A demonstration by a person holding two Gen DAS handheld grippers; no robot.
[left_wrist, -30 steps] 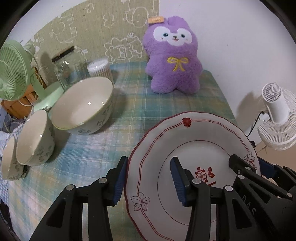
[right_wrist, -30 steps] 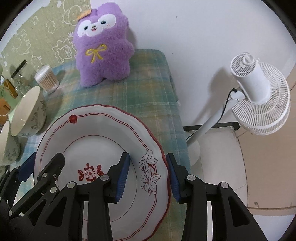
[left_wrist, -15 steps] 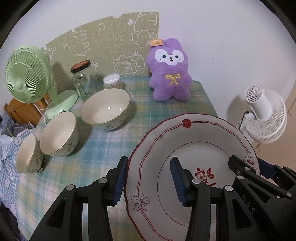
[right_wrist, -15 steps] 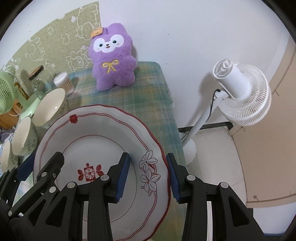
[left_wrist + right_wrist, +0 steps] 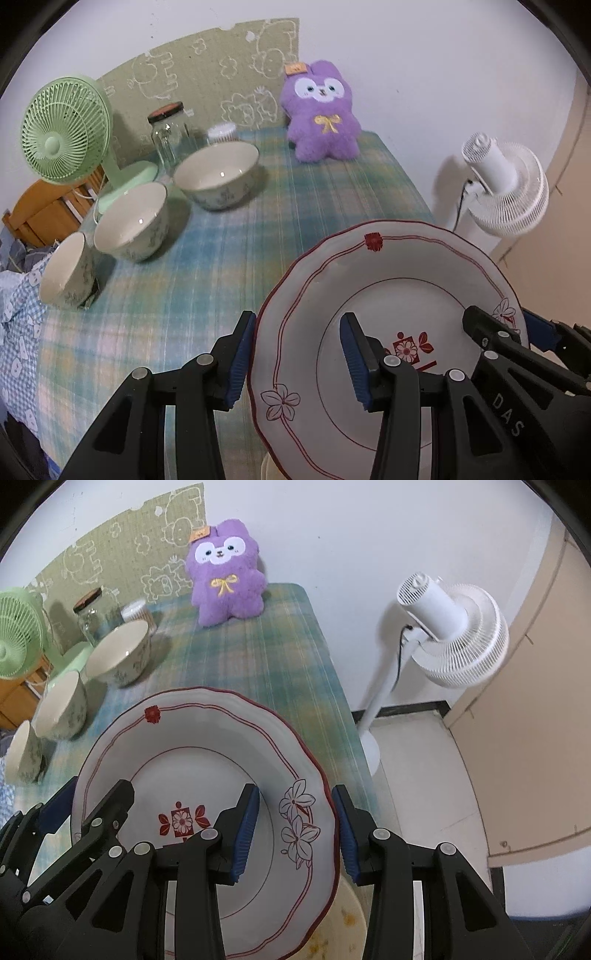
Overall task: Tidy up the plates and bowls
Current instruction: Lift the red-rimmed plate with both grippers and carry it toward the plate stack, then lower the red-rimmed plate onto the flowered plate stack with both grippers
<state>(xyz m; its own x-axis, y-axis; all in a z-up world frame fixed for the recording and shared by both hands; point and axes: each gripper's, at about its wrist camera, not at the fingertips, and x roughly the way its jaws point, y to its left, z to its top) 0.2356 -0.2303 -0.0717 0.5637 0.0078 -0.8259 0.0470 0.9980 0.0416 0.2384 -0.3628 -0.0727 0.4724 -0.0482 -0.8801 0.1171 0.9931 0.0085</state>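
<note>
Red-trimmed plate (image 5: 399,295) sat lower right of frame, lifted off the tablecloth (image 5: 207,280), left gripper (image 5: 299,354) and right gripper (image 5: 295,830) each clamped on opposite rims; three bowls (image 5: 218,177) at left remained unstacked, so task judged early.

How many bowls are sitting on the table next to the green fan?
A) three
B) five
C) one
A: three bowls stand in a row on the checked cloth, a big bowl, a middle bowl and a small bowl, beside the green fan.
</note>
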